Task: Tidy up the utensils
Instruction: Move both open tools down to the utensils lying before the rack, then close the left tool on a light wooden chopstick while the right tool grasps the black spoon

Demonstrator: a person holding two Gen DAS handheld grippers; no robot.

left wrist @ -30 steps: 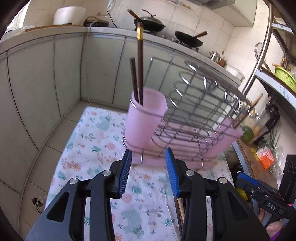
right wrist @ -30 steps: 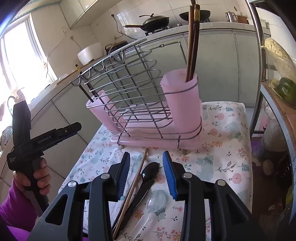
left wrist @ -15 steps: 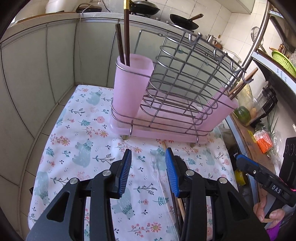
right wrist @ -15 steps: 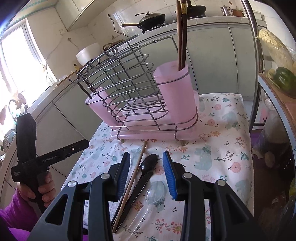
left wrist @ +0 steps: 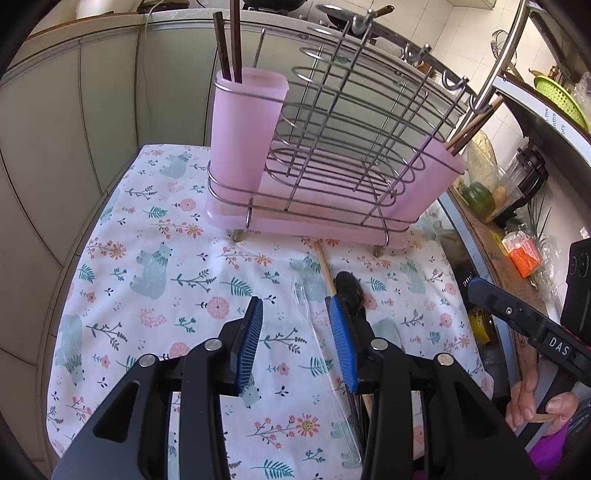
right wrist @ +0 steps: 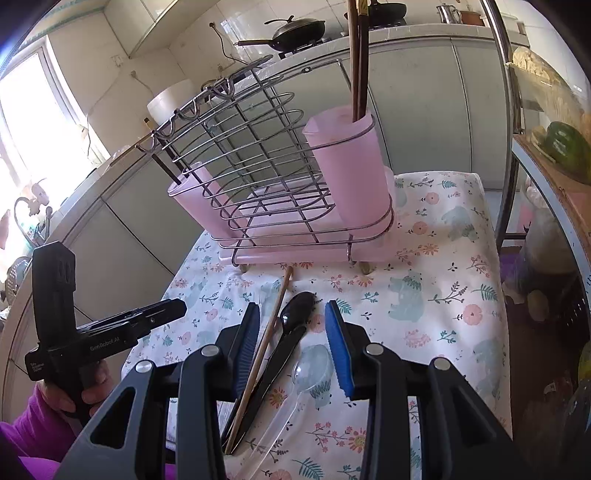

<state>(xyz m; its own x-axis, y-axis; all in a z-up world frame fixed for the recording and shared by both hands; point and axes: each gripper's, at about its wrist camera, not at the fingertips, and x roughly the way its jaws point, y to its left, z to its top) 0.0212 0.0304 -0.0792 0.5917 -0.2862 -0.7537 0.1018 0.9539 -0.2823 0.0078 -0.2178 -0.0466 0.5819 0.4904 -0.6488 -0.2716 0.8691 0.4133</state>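
Note:
A wire rack (left wrist: 343,147) (right wrist: 258,177) with pink cups stands on the floral cloth (left wrist: 155,266). One pink cup (left wrist: 243,129) (right wrist: 347,166) holds two dark chopsticks (left wrist: 229,40) (right wrist: 358,59). The other cup (left wrist: 424,184) (right wrist: 192,203) holds wooden sticks. On the cloth lie a wooden chopstick (right wrist: 266,339), a black spoon (right wrist: 291,325) (left wrist: 349,288), a clear spoon (right wrist: 310,369) and a clear fork (left wrist: 306,306). My left gripper (left wrist: 295,336) is open above the clear fork. My right gripper (right wrist: 291,347) is open above the chopstick and spoons.
Grey cabinets with a counter and pans (right wrist: 295,29) stand behind the table. A metal shelf (left wrist: 509,74) with vegetables (left wrist: 476,199) is on one side. The table edge (left wrist: 77,236) drops off at the left.
My left gripper has pulled back and tilted down, so the rack looks farther and the loose utensils come into view. My right gripper has dropped slightly toward the utensils.

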